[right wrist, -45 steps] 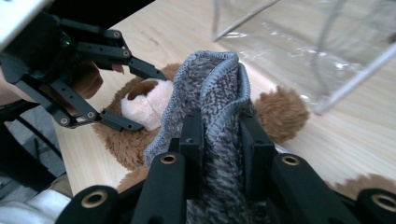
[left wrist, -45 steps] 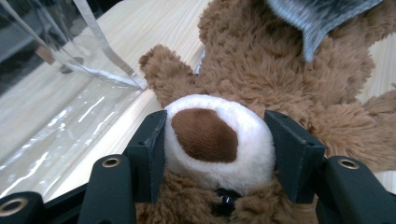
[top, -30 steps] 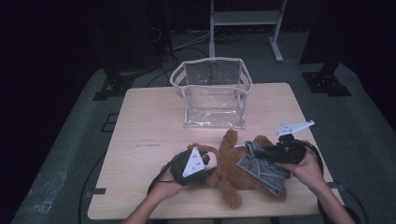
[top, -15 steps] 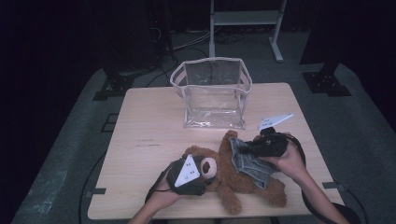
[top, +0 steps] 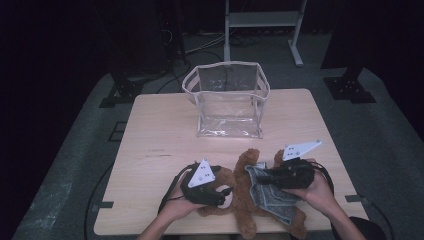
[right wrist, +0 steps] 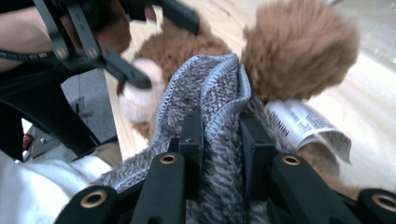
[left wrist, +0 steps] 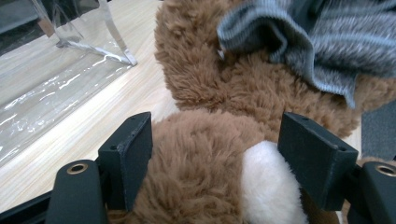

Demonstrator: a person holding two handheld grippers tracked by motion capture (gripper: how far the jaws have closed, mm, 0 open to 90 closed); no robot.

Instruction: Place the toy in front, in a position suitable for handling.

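While lying on the table (top: 155,135) near its front edge, brown teddy bear (top: 245,197) flanked by both tongs. Left tongs (left wrist: 219,168) apart about the bear's head, having just narrowed a little, pads seemingly off the fur. Right tongs (right wrist: 219,135) clamped on the bear's grey knit garment (right wrist: 205,88); clear bag (top: 227,100) upright, well behind.

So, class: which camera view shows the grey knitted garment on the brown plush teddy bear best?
The right gripper view: the grey knitted garment bunches between that gripper's jaws, stitching clear. The left gripper view shows a folded edge; the high view, a small grey patch.
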